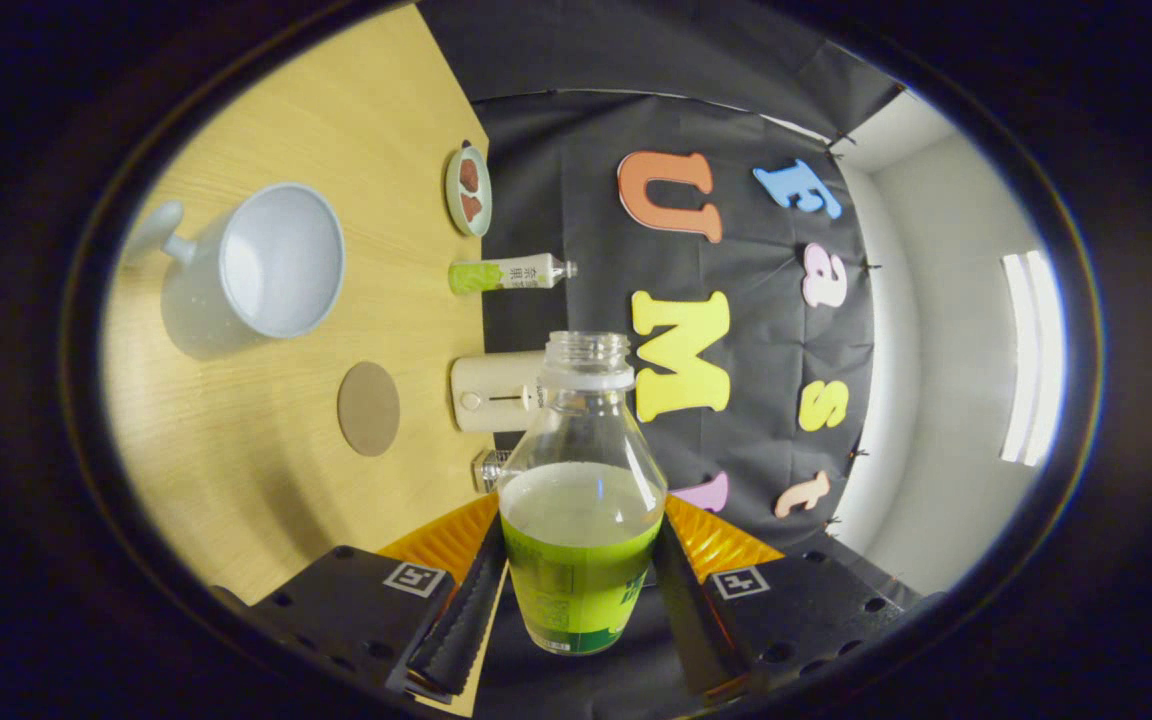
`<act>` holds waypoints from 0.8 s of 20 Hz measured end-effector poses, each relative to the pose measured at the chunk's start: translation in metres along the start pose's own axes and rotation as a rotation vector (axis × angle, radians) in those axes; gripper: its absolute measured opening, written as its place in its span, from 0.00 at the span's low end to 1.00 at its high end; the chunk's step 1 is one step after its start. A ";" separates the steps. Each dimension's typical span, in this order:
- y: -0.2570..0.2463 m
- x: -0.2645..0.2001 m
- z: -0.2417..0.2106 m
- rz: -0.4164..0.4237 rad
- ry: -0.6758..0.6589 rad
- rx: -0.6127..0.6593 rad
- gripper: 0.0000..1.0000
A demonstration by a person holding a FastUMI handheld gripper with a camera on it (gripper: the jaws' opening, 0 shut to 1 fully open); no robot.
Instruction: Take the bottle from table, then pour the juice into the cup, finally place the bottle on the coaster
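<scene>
Tool (576, 600) fingers clamp uncapped bottle (581, 500), tipped toward cup (266, 262).

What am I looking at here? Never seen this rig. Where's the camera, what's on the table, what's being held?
There is no robot arm. A person carries a handheld two-finger gripper, and a fisheye camera rides on it, looking forward along the fingers, which show at the bottom of the view. The table appears turned sideways, so the gripper seems to be tilted.

Held: an uncapped bottle partly filled with green juice sits between the fingers, and both appear to press on its lower body.

On the wooden table beyond the fingers: a pale cup with a handle, which looks empty; a round brown coaster; a second small bottle with its cap on; a cream-coloured box-shaped appliance; and a small dish with something reddish in it.

From this, the bottle has been taken; pouring has not visibly begun.
</scene>
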State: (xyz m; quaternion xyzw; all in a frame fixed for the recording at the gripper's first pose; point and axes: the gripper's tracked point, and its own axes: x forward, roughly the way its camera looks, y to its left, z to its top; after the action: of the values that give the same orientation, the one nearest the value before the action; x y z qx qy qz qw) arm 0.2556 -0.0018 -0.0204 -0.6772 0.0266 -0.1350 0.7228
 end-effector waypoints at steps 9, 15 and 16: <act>-0.002 0.004 0.019 -0.059 -0.018 -0.164 0.82; 0.000 0.002 0.029 -0.067 -0.034 -0.232 0.82; -0.001 0.001 0.030 -0.072 -0.035 -0.247 0.81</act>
State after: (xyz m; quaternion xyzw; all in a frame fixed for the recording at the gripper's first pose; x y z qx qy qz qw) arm 0.2628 0.0268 -0.0169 -0.7637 0.0061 -0.1447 0.6291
